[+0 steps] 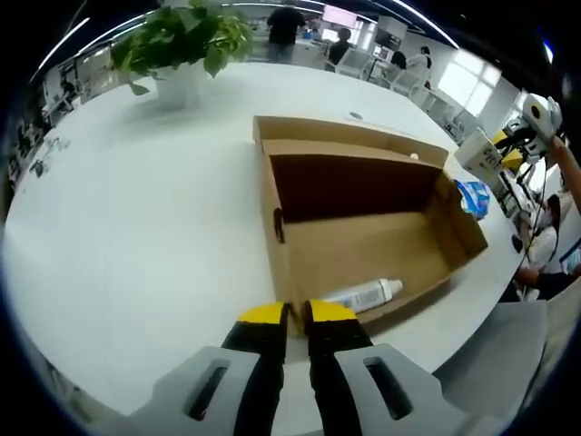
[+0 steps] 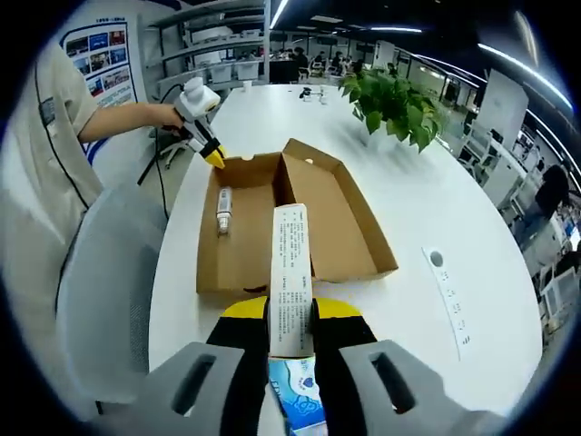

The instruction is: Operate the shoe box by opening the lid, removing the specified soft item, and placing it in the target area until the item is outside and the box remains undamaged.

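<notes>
Holding a flat packet (image 2: 290, 282) upright between its closed jaws, the right gripper (image 2: 290, 313) has the soft item clear of the shoe box (image 2: 340, 227), which lies open on the white table (image 2: 454, 218) with its lid folded flat toward 3 o'clock. The packet is white with small print above and blue lower down, and in the right gripper view it stands in front of the box's near wall, so I judge the removal done and the placing step in hand. The left gripper (image 1: 297, 316) pinches the box's near corner at 6 o'clock of the left gripper view, jaws closed on the cardboard edge, steadying it. A white tube (image 1: 363, 295) lies inside on the box floor, close to that corner. A potted plant (image 2: 395, 104) stands beyond the box at 1 o'clock.

Next, the packet needs carrying away from the box to bare tabletop and setting down gently; where the target area lies I cannot tell. The left jaws should let go without creasing the wall.
</notes>
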The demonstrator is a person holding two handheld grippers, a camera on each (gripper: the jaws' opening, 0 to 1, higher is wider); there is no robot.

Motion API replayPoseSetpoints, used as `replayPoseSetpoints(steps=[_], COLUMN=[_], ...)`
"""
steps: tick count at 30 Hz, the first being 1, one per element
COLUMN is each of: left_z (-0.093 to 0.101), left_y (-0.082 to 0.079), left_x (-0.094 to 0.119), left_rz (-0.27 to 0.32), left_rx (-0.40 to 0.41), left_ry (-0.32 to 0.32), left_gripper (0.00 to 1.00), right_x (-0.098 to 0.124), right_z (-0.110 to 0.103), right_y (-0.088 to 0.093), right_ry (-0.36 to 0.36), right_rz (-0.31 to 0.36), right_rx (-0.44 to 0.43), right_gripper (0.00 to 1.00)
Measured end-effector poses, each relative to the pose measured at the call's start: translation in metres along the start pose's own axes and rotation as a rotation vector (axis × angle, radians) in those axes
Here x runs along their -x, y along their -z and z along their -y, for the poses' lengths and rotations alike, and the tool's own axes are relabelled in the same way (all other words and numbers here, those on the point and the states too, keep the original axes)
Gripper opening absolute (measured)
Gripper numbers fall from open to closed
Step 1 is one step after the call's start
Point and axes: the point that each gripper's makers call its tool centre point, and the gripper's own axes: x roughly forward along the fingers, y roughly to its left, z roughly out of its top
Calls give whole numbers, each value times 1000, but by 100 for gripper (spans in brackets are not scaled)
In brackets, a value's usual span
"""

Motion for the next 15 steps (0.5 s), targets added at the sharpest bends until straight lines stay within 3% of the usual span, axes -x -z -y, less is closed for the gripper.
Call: replayPoseSetpoints(steps=[15], left_z=[0], left_y=[0], left_x=[0], left_rz=[-11], left_rx=[8], left_ry=[6], left_gripper=[5], right_x=[18], right_z=[29], right_y=[34], right_ry=[43], right_rz=[-60], right_rx=[15], right_gripper=[15])
